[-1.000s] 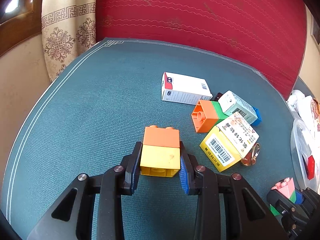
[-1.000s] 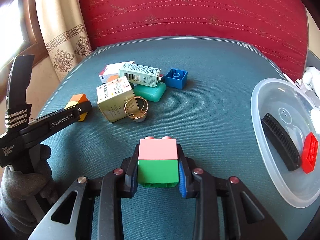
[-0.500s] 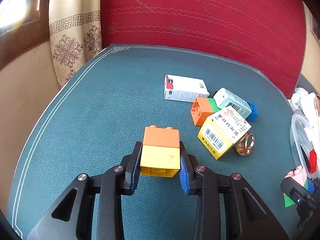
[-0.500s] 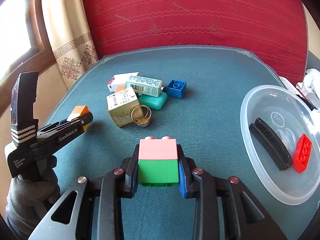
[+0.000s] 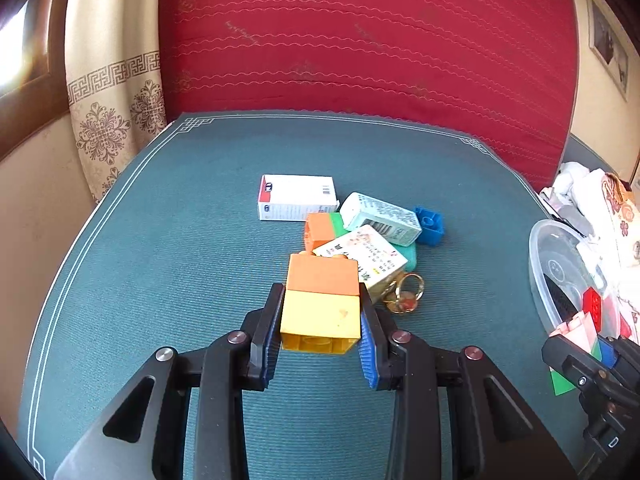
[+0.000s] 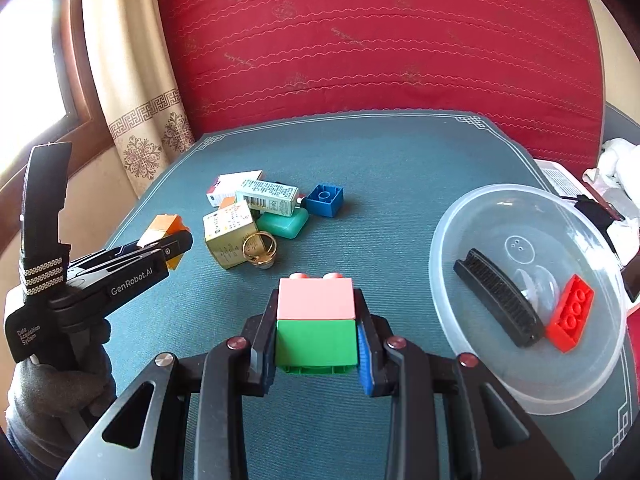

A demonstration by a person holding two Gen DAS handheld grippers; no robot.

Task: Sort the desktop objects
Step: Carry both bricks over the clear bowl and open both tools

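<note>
My left hand-held gripper [image 5: 320,330] angled down over bench [image 5: 180,260], clamped on yellow-orange block stack [image 5: 320,304]. My right hand-held gripper [image 6: 316,336] likewise angled down, clamped on green-pink block stack [image 6: 316,320]. Gloved hand [image 6: 60,392] grips left handle. Ahead: gold ring [image 6: 260,248] touching yellow box [image 6: 228,236]; three boxes, one teal case [image 6: 284,224], one blue block [image 6: 324,199]. Clear bowl [image 6: 472,360] at right: one black comb [image 6: 500,300], one red brick [image 6: 570,318].

left cam: looked down along my fingers, close | right cam: same tilt | shared: box pile [image 5: 360,236] [image 6: 248,204], clear bowl [image 5: 538,248] [image 6: 480,376]
</note>
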